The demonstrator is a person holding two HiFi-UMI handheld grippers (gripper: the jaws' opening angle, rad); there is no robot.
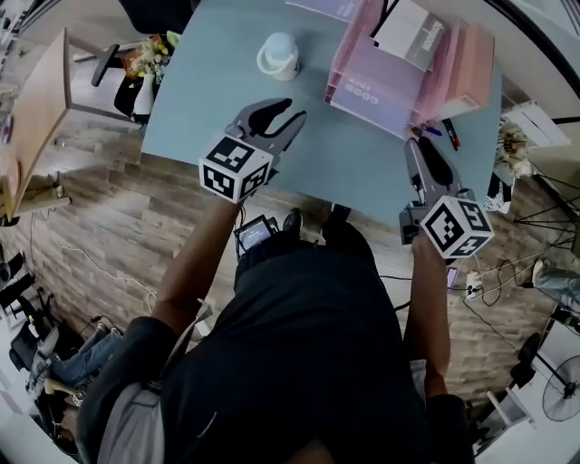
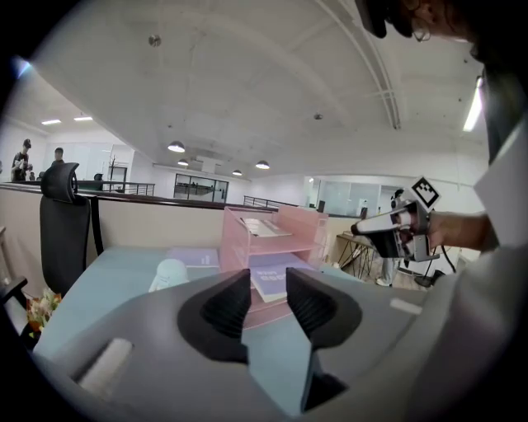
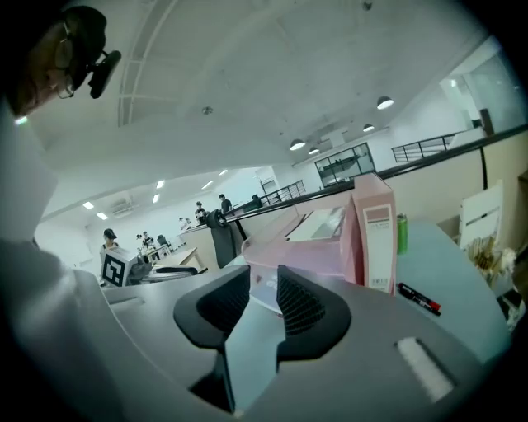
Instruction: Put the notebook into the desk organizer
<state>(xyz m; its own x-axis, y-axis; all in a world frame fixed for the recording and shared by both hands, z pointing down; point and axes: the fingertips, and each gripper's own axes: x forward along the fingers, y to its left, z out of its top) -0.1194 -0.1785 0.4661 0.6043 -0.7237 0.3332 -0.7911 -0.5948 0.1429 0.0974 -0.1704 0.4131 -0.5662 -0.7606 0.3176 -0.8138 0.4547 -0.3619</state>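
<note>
The pink desk organizer [image 1: 399, 86] stands at the table's far right, also seen ahead in the left gripper view [image 2: 268, 239] and the right gripper view [image 3: 309, 247]. A lilac notebook [image 1: 362, 98] lies in its lower tray [image 2: 271, 278], sticking out at the front. A second lilac notebook [image 1: 328, 7] lies flat on the table behind [image 2: 192, 257]. My left gripper [image 1: 288, 111] hovers over the table's near edge, open and empty [image 2: 268, 284]. My right gripper [image 1: 422, 147] points at the organizer's near corner, jaws apart with nothing between them [image 3: 264, 284].
A white cup [image 1: 277, 56] stands left of the organizer. A white book [image 1: 408, 32] lies on the organizer's top. Pens [image 1: 449, 134] lie on the table by its right end. A green can [image 3: 402, 233] stands behind it. Flowers [image 1: 149, 59] sit off the table's left edge.
</note>
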